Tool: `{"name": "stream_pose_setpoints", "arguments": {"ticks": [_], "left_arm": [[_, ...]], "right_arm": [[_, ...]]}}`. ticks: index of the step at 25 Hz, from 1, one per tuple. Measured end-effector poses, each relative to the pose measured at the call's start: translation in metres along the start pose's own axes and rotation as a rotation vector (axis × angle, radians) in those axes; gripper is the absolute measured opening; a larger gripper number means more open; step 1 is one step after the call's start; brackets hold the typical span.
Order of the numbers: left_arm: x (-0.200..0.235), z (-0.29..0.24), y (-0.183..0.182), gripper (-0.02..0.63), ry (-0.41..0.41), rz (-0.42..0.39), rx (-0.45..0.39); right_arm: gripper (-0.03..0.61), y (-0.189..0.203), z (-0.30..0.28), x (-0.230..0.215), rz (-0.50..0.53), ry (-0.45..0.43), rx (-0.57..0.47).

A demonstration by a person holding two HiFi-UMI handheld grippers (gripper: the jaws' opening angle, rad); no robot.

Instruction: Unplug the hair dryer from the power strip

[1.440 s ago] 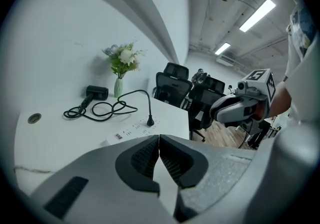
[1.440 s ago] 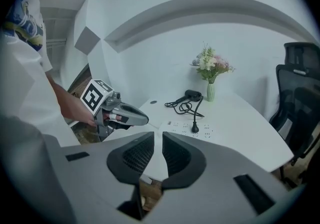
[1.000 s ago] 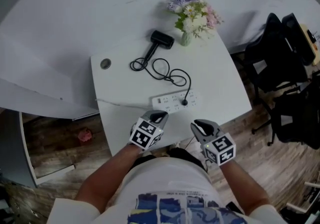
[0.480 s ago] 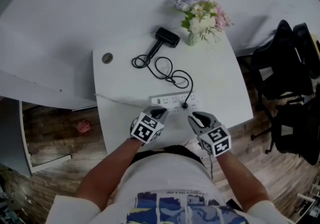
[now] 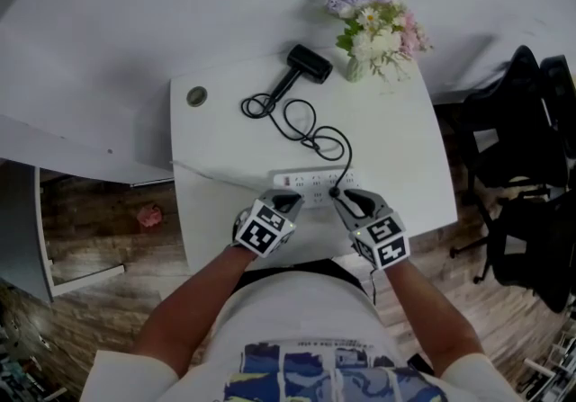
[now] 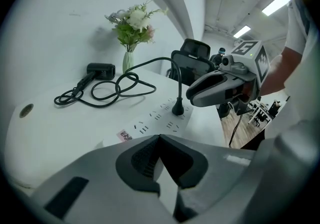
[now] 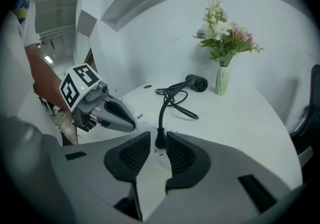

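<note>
The white power strip (image 5: 315, 184) lies near the front edge of the white table (image 5: 405, 157). One black plug (image 5: 335, 191) stands in it, and its cord (image 5: 301, 126) loops back to the black hair dryer (image 5: 306, 65). My right gripper (image 7: 158, 136) is open, one fingertip on each side of the plug (image 7: 160, 143). My left gripper (image 6: 159, 138) is shut and empty, with its tip just over the strip's (image 6: 160, 118) near left end. I cannot tell whether it touches the strip. In the head view the two grippers (image 5: 286, 202) (image 5: 345, 200) sit side by side at the strip.
A vase of flowers (image 5: 373, 31) stands at the table's back right corner. A round cable hole (image 5: 196, 96) is at the back left. Black chairs (image 5: 513, 148) stand to the right of the table. The wooden floor below holds a small red thing (image 5: 149, 215).
Both grippers have moved forward from the table's front edge to the power strip. The right one has come in around the plug.
</note>
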State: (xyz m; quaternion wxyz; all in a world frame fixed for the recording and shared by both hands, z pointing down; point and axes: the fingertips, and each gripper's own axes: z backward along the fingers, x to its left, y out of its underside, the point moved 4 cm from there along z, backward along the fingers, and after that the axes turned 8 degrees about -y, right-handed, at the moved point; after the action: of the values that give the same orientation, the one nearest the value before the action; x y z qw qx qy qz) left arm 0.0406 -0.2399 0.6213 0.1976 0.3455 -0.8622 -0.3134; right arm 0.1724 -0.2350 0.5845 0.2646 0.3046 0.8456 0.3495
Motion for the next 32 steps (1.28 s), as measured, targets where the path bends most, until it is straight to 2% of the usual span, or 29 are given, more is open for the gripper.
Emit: {"name": "stream_pose_setpoints", "arguments": {"ticks": [8,20,32], "left_arm": [[0.001,0.000,0.000,0.003,0.001,0.012,0.004],[0.000,0.000,0.001,0.003,0.003,0.002,0.004],[0.000,-0.001,0.001,0.003,0.009,0.000,0.009]], "right_arm": [[0.101,-0.004,-0.016,-0.003,0.042,-0.008,0.037],[0.074,-0.003,-0.026,-0.004,0.075,0.005,0.058],[0.051,-0.004,-0.023,-0.003,0.052,0.032,0.048]]}}
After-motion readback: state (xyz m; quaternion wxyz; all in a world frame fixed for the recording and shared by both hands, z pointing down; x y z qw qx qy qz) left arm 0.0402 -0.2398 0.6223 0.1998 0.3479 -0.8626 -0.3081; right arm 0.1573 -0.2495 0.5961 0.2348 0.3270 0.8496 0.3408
